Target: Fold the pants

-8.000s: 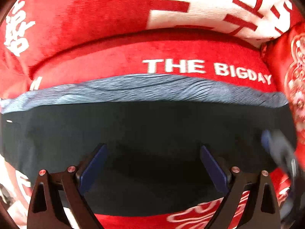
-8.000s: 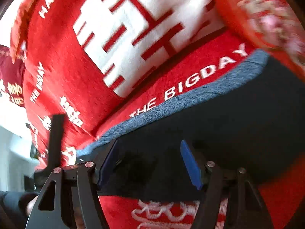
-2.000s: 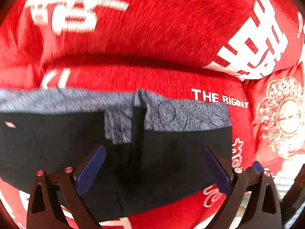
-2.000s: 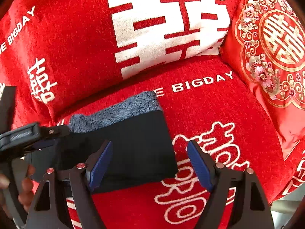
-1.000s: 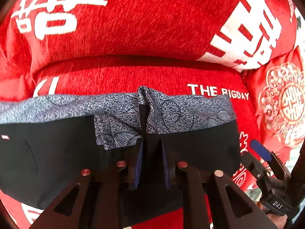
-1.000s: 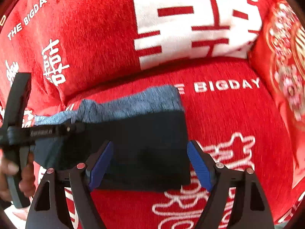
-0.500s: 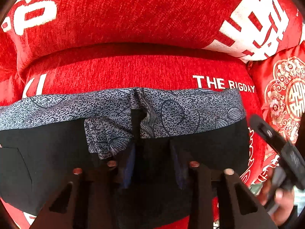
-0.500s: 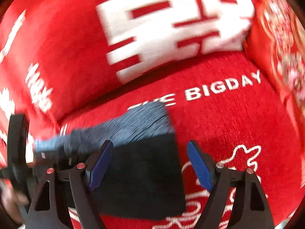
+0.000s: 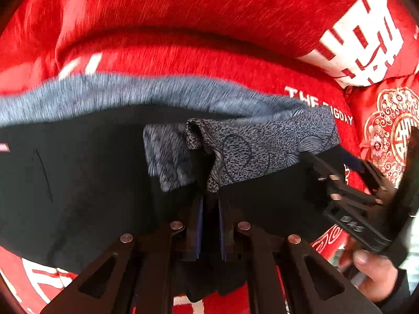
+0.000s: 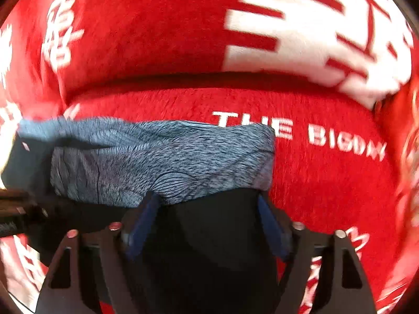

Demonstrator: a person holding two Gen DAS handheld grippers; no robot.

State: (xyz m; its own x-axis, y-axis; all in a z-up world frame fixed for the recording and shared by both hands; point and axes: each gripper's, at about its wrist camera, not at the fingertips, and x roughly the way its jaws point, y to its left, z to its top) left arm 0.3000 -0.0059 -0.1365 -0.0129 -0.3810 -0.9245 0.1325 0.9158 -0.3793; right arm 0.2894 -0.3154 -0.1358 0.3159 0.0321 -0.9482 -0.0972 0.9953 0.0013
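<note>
Now the left gripper (image 9: pixel 209 225) is clenched on the black cloth pants with a grey patterned waistband (image 9: pixel 78 183) at 6 o'clock, while the right gripper (image 10: pixel 207 222) has its jaws wide and closing over the pants' right edge, so next I think it must pinch that edge and both lift to fold.

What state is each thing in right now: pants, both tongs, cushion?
Pants: spread on the sofa seat, patterned waistband bunched at its middle.
Left tongs: shut on pants fabric.
Right tongs: open, straddling the pants' right end.
Embroidered cushion: propped at the right.
</note>
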